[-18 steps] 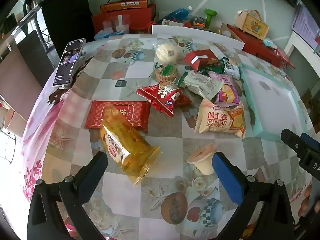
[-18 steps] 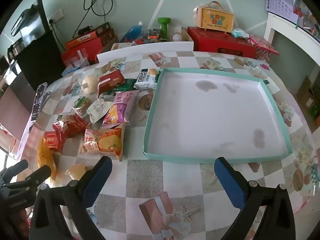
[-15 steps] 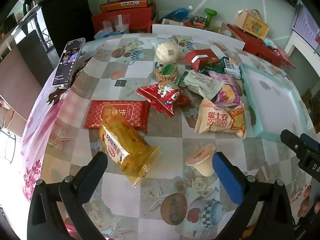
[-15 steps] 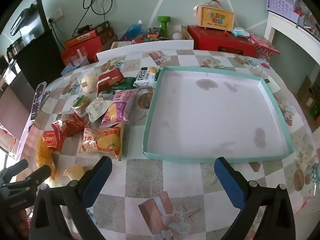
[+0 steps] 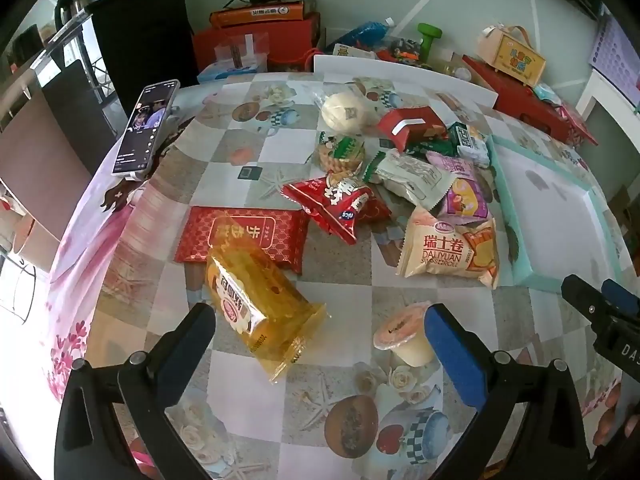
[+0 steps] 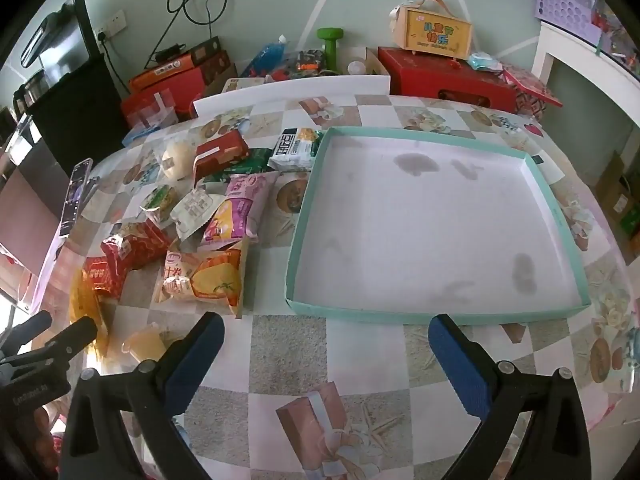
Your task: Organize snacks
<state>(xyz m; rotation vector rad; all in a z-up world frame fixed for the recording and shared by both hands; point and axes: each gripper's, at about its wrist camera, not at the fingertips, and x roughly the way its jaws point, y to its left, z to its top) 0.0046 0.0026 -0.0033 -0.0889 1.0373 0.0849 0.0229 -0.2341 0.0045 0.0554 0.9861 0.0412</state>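
Several snacks lie on the patterned table. In the left wrist view, a yellow cake packet (image 5: pixel 256 304) and a jelly cup (image 5: pixel 404 334) lie just ahead of my open, empty left gripper (image 5: pixel 320 326). Beyond are a flat red packet (image 5: pixel 244 236), a red chip bag (image 5: pixel 340 202) and a Swiss roll bag (image 5: pixel 448 250). My right gripper (image 6: pixel 326 334) is open and empty, just before the near rim of the empty teal tray (image 6: pixel 436 314). The Swiss roll bag (image 6: pixel 204 276) and a purple packet (image 6: pixel 240 208) lie left of the tray.
A phone (image 5: pixel 146 128) leans at the table's left edge. Red boxes (image 6: pixel 448 76), a yellow gift box (image 6: pixel 436 34) and a green dumbbell (image 6: pixel 330 42) stand behind the table. A white board (image 6: pixel 292 90) runs along the far edge.
Both grippers have edged slightly back or up; the snacks and the tray have shifted a little in view. Nothing was taken hold of.
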